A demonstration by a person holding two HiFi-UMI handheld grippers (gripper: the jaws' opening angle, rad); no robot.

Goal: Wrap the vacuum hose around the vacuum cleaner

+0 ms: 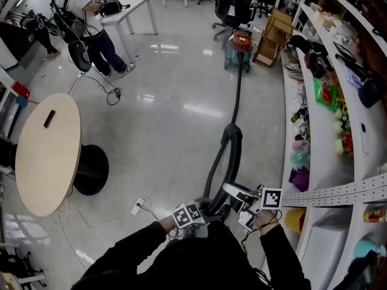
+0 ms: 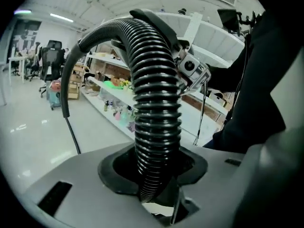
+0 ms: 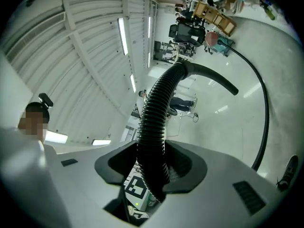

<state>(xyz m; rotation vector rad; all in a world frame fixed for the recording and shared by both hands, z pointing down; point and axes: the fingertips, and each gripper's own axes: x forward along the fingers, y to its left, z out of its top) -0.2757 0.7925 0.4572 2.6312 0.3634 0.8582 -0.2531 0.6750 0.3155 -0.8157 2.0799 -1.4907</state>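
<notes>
Stretched lengthwise over the glossy floor (image 1: 169, 119) from 6 toward 12 o'clock, the vacuum hose (image 1: 237, 98), far end at the vacuum cleaner (image 1: 241, 47), near end arched up at 6. Grasped on its ribbed part by left gripper (image 1: 202, 211) and right gripper (image 1: 242, 197), jaws half-closed around it. Round table (image 1: 48, 156) at 9, shelves (image 1: 338, 180) at 3, a person (image 1: 91, 23) at 11, all off the hose's line.

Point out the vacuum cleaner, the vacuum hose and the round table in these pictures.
vacuum cleaner (image 1: 242, 41): head view, its red top.
vacuum hose (image 2: 156, 103): left gripper view, ribbed middle section.
round table (image 1: 48, 162): head view, bare wooden top.
</notes>
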